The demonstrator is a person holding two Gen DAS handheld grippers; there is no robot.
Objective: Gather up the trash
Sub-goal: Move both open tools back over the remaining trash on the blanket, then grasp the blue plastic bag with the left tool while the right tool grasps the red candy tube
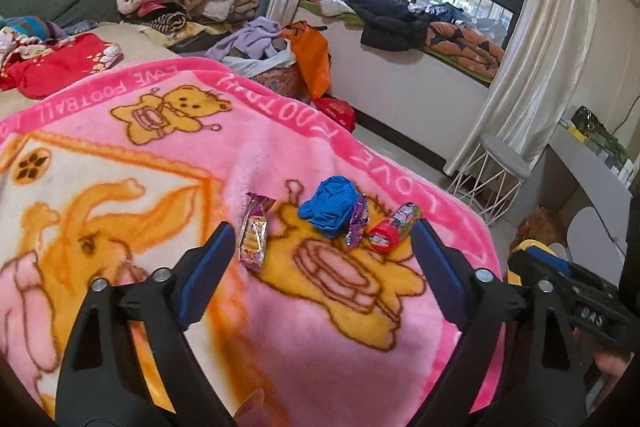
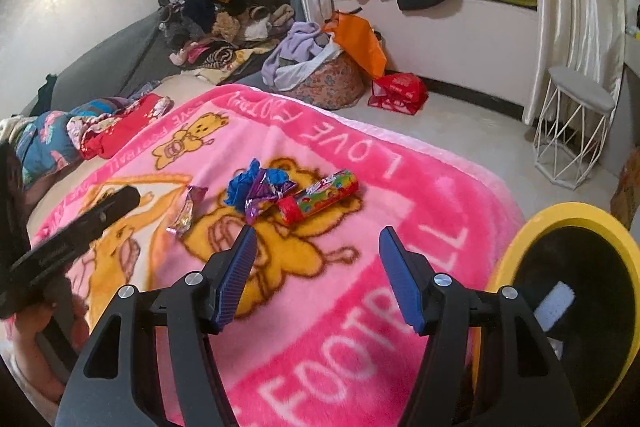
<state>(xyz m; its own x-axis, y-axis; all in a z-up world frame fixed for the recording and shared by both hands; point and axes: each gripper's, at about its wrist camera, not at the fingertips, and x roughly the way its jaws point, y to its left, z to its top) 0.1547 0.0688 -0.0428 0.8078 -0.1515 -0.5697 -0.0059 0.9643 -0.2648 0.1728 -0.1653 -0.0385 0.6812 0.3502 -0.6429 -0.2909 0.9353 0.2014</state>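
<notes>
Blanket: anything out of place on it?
Yes. Litter sits on the pink blanket: a cookie wrapper lying apart, then a crumpled blue bag, purple wrapper and red candy tube clustered together. Nothing spilled.

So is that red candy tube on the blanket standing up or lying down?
Lying down. The candy tube rests on its side on the pink blanket, its red cap end toward the cameras, beside the purple wrapper.

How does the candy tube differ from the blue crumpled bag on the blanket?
The candy tube is a rigid cylinder lying on its side; the blue crumpled bag is a soft, shapeless wad. The tube is multicoloured with a red cap, while the bag is plain blue. Both rest on the pink blanket, ahead of the open right gripper.
</notes>
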